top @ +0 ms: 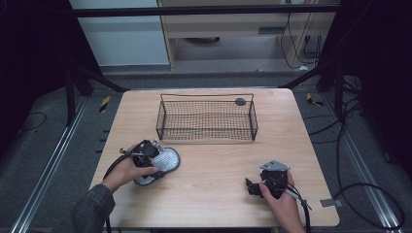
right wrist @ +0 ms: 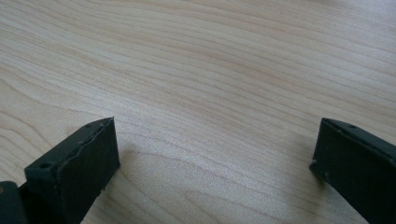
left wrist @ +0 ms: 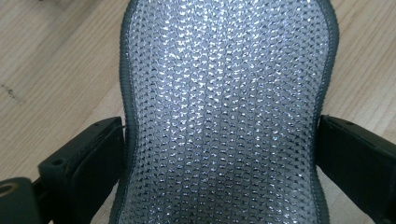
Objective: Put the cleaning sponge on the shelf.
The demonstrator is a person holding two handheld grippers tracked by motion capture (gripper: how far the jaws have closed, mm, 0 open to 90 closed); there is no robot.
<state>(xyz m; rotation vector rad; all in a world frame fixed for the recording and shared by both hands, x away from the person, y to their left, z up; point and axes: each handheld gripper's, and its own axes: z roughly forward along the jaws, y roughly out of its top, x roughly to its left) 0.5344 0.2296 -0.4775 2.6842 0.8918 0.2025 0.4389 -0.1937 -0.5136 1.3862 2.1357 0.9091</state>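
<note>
Wooden table (top: 209, 165): pale, grained top, black frame rails and trailing cables around it.

Wire basket (top: 206, 118): black mesh, standing at the far middle of the table, nothing visible inside; apparently the destination, so the main step is not yet done.

Scouring pad (left wrist: 224, 112): silver, glittering mesh with a grey stitched border, lying flat on the table at the near left, well apart from the basket.

Left gripper (top: 148, 156): jaws straddling the pad's narrowed waist, about touching its edges; whether they press on it I cannot tell. Lift and transfer remain.

Right gripper (top: 256, 187): near right, jaws spread wide over bare wood, holding nothing.
</note>
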